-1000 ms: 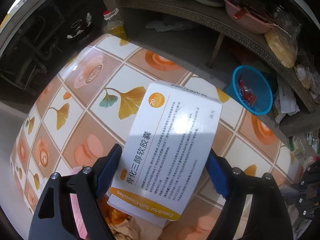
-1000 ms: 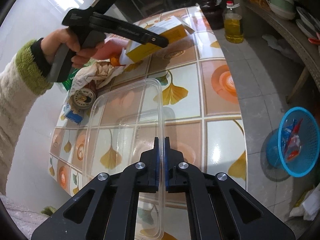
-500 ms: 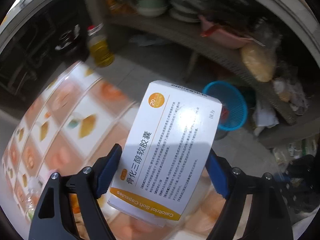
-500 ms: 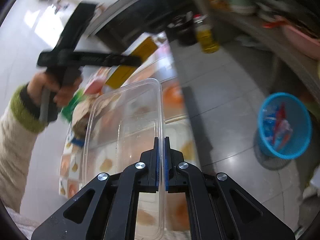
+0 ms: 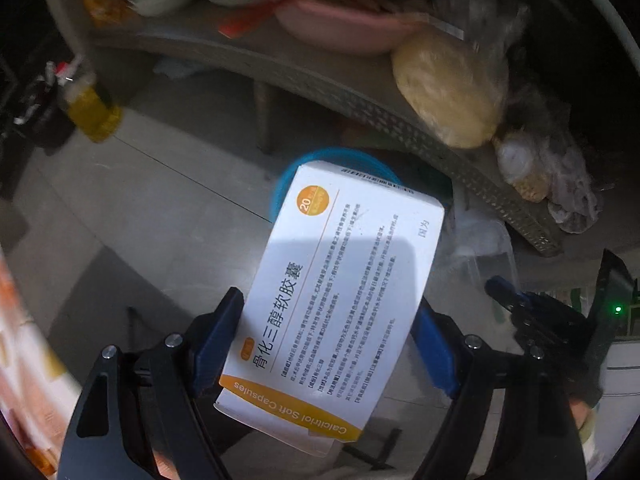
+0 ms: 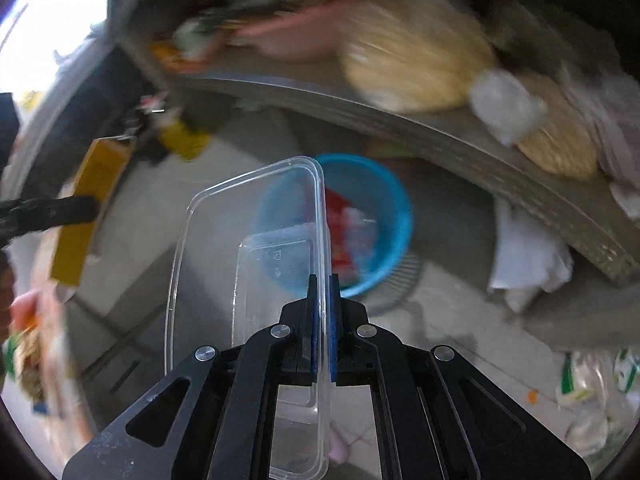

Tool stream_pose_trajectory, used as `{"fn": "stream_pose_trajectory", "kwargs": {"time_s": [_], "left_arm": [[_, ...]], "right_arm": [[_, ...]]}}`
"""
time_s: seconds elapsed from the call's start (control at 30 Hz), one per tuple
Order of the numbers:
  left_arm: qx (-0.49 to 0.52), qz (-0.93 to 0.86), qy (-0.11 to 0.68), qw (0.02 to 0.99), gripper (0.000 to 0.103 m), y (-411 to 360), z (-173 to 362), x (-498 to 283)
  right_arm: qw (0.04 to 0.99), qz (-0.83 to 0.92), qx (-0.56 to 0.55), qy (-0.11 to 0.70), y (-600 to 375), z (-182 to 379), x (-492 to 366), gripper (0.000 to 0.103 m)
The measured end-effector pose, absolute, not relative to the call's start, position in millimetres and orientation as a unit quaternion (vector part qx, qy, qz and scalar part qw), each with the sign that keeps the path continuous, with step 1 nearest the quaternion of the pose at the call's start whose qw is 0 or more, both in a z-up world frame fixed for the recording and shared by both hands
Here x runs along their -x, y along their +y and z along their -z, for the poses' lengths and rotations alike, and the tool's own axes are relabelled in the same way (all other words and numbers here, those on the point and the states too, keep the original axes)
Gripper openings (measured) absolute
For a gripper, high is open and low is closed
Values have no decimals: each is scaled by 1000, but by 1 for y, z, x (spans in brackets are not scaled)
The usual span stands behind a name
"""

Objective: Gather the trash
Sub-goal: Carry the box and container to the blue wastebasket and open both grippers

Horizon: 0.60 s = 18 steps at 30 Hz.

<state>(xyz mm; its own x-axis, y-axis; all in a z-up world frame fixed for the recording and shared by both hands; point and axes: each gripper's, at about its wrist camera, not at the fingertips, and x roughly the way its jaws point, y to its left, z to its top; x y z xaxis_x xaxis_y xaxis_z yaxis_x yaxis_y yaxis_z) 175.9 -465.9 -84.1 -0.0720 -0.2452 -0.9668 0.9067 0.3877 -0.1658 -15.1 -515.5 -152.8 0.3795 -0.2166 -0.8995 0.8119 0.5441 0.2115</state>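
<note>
My left gripper (image 5: 328, 340) is shut on a white and orange medicine box (image 5: 340, 300) and holds it in the air over the floor. The blue trash basket (image 5: 292, 172) peeks out behind the box. My right gripper (image 6: 323, 312) is shut on the rim of a clear plastic container (image 6: 248, 264), held above the floor. The blue basket (image 6: 384, 216) with red and white trash lies just beyond it. The medicine box (image 6: 92, 208) and left gripper show at the left of the right wrist view.
A wicker shelf (image 5: 360, 100) carries a pink basin (image 5: 340, 24) and bagged goods (image 5: 448, 88). An oil bottle (image 5: 88, 108) stands on the grey floor. The patterned table edge (image 5: 24, 360) is at far left. White cloth (image 6: 528, 260) lies beside the basket.
Both grippers have swung off the table toward the floor and the blue basket, still holding the box and the container. The basket now sits closer, straight ahead.
</note>
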Motion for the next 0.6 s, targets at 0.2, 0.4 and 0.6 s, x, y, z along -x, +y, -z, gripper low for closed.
{"fn": "stream_pose_trajectory", "kwargs": {"time_s": [0.2,0.4,0.6], "left_arm": [[-312,426,601,600,79,-517,158,-171],[-323,397,606,609,82,-556,198,-177],[-284,409,590,636,89,-567,189,-184]], "right_arm": [[727,373,-350,457,-548,201,-3,3],[718,396,-350,454,-567,230,-31,7],[732,402,-338,434,-574,247,-41,50]]}}
